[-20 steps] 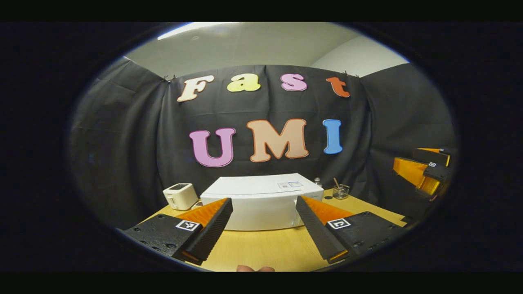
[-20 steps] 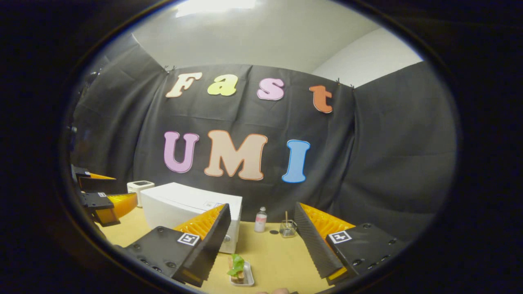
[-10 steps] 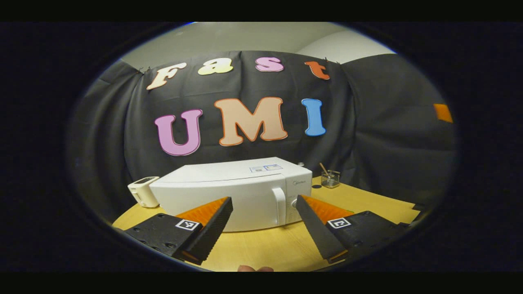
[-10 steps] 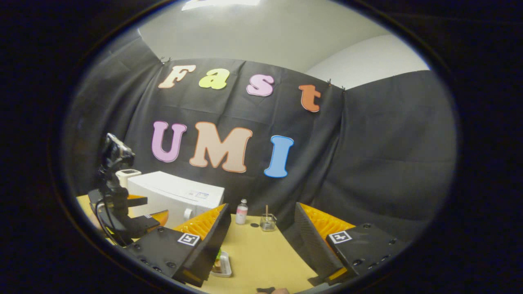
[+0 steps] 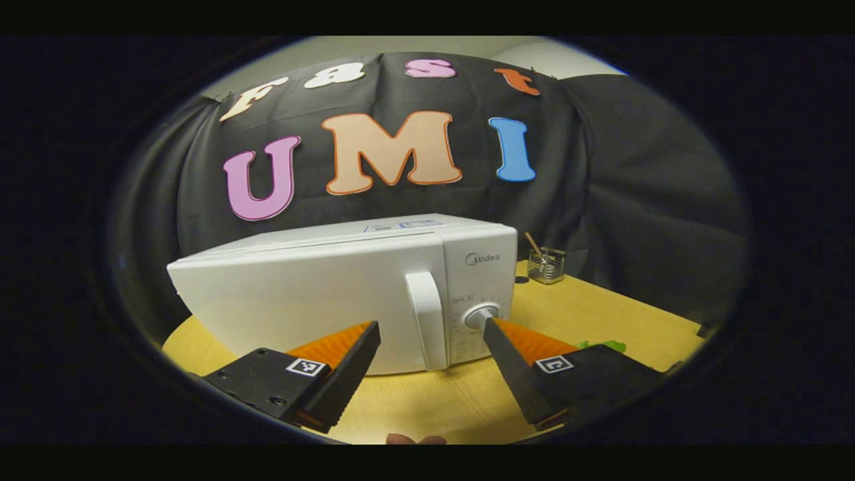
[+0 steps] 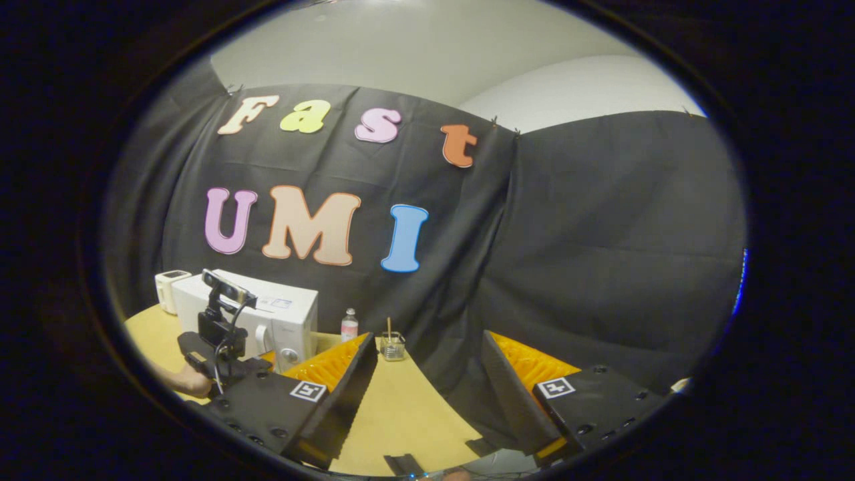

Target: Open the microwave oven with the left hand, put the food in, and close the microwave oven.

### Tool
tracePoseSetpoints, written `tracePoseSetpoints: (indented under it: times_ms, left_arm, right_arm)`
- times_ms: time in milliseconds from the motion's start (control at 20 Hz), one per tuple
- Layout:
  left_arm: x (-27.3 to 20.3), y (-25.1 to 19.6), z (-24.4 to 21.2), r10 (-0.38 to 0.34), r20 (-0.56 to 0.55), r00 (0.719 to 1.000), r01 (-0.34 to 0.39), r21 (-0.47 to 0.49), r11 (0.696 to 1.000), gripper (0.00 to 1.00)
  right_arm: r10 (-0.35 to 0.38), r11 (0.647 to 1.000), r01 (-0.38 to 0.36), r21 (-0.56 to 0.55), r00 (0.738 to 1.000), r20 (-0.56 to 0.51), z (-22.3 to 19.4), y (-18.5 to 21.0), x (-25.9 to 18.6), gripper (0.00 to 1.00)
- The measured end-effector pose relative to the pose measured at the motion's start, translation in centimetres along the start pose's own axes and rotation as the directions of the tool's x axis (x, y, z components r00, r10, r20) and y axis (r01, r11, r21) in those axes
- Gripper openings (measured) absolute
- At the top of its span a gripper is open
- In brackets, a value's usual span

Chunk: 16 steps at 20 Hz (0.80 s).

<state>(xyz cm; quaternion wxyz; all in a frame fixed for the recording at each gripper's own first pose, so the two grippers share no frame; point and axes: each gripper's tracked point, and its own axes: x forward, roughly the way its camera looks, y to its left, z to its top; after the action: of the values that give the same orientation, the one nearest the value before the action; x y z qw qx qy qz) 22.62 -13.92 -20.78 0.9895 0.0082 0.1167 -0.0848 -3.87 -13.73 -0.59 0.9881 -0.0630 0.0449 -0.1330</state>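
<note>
Left tongs [image 5: 431,334] wide apart and empty, microwave [image 5: 334,294] door handle [image 5: 427,321] at 12 o'clock between them, right tongs [image 6: 427,347] likewise spread, empty

Black cloth wall [image 6: 601,234] behind a wooden table [image 5: 601,321], pale ceiling [image 6: 414,60].
</note>
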Motion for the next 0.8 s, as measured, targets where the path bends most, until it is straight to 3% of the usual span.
tracePoseSetpoints:
  times_ms: [300, 350, 450, 500, 650, 700, 800]
  left_arm:
    - [2.6, -0.8, -0.8, 0.031, -0.028, 0.999, -0.03, 0.024, 0.999, 0.98]
    - [2.8, -0.7, -0.9, 0.04, -0.035, 0.999, -0.039, 0.023, 0.999, 0.98]
    - [2.9, -0.3, -0.5, 0.068, -0.024, 0.997, -0.068, -0.001, 0.998, 0.96]
    - [3.1, -0.1, -0.4, 0.078, -0.022, 0.997, -0.078, -0.013, 0.997, 0.86]
    - [3.6, 0.2, -1.2, 0.097, -0.051, 0.994, -0.097, 0.001, 0.995, 0.69]
    - [3.7, 0.8, -1.9, 0.123, -0.072, 0.99, -0.122, 0.014, 0.992, 0.56]
    - [3.8, 0.6, -2.6, 0.099, -0.09, 0.991, -0.102, -0.029, 0.994, 0.32]
  right_arm:
    - [-0.002, 1.0, 0.002, 0.03, 1.0, -0.028, -0.7, -0.2, 0.4, 0.93]
    - [0.004, 0.999, -0.003, 0.035, 1.0, -0.029, -0.7, 0.0, 0.3, 0.98]
    - [0.007, 0.999, -0.006, 0.037, 0.999, -0.034, -0.8, -0.1, 0.4, 0.98]
    - [0.005, 0.999, -0.004, 0.04, 0.999, -0.036, -0.9, -0.3, 0.5, 0.93]
    - [0.002, 0.998, 0.001, 0.058, 0.999, -0.043, -0.9, -0.5, 0.8, 0.93]
    - [0.002, 0.998, 0.001, 0.062, 0.999, -0.045, -1.1, -0.5, 0.8, 0.93]
    - [0.003, 0.998, 0.001, 0.067, 0.999, -0.052, -1.3, -0.5, 0.9, 0.93]
